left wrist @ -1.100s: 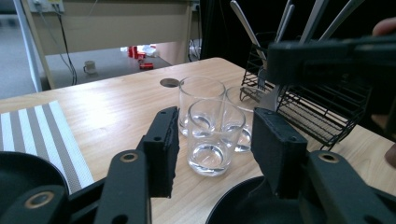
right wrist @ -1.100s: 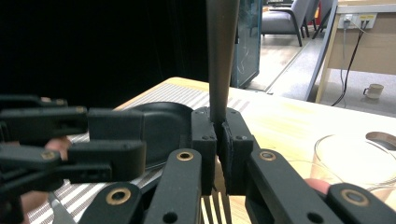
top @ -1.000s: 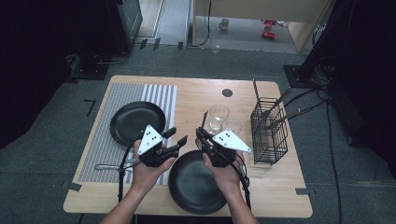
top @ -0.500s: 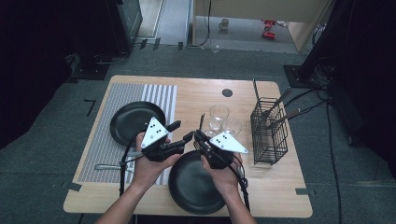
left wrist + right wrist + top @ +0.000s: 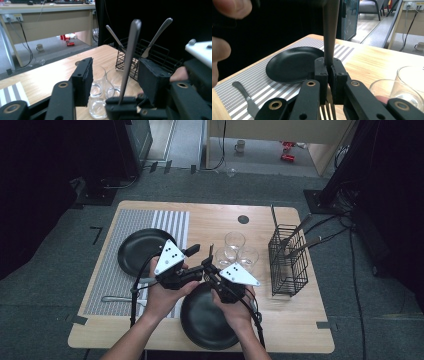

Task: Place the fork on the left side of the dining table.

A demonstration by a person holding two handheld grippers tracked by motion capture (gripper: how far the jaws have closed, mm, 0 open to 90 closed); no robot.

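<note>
Glasses (image 5: 234,252); wire basket (image 5: 287,260); knife (image 5: 245,98)

The fork (image 5: 330,30) is plain silver metal with a long, slim handle that widens to a rounded end. It stands nearly upright, handle up and tines (image 5: 327,111) down, tilted slightly toward 1 o'clock in the left gripper view (image 5: 128,60). The right gripper's fingers (image 5: 321,75) are clamped on its neck just above the tines, which poke out below them. The handle rises between the left gripper's two spread fingers (image 5: 83,77), touching neither. In the high view the fork (image 5: 210,256) is held above the counter at about 12 o'clock of the near black plate (image 5: 197,320), at 9 o'clock of the glasses (image 5: 235,251).
</note>
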